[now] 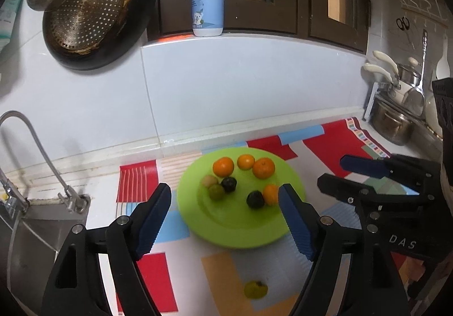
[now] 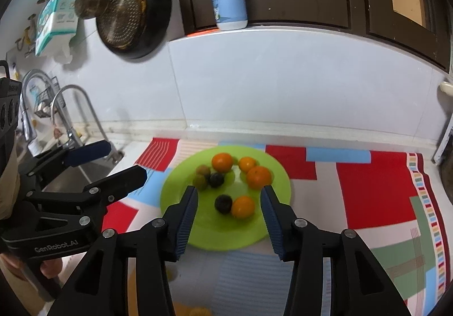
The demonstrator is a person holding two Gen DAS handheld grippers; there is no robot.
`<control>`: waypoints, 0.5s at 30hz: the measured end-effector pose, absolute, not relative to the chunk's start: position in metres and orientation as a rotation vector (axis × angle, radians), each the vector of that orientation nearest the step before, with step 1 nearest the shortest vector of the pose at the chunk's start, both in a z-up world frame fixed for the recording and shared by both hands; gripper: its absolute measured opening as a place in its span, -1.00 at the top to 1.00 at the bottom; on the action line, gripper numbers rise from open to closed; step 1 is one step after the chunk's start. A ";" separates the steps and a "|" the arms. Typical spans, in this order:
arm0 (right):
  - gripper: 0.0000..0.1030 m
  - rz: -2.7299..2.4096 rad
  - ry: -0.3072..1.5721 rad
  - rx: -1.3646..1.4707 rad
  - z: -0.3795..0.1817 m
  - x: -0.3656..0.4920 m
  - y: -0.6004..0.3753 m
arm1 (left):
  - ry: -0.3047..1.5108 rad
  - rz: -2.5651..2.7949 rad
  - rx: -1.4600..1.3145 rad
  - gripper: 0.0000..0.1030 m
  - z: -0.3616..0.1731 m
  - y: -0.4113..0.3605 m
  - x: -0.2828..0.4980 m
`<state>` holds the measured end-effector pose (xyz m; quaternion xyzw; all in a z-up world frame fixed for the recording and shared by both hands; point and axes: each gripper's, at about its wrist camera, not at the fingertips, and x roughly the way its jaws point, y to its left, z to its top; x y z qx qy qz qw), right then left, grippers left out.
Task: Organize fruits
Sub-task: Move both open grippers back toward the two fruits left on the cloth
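A green plate [image 1: 226, 231] holding oranges and dark fruits sits between the wide-open left gripper [image 1: 225, 197] fingers.

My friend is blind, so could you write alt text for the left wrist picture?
A green plate holding four oranges and four small dark or green fruits sits on a colourful mat, framed by the open left gripper. One yellowish fruit lies off the plate, nearer the camera.

White counter [image 1: 93, 183] along the tiled wall. Patchwork mat [image 1: 334, 140] covers most of it. Green plate [image 1: 226, 228] sits on mat, centre. One yellow-green fruit [image 1: 255, 289] lies on mat, at 6 o'clock from plate, apart from its rim.
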<state>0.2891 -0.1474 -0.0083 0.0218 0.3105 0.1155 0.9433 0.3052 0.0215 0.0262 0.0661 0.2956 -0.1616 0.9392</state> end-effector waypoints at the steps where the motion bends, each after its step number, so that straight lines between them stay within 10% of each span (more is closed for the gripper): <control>1: 0.09 0.231 0.633 0.037 -0.009 0.286 -0.147 | 0.607 -0.325 0.136 -0.54 0.025 0.023 0.302; 15: 0.09 0.271 0.750 0.024 -0.035 0.256 -0.134 | 0.705 -0.333 0.152 -0.56 -0.010 0.033 0.268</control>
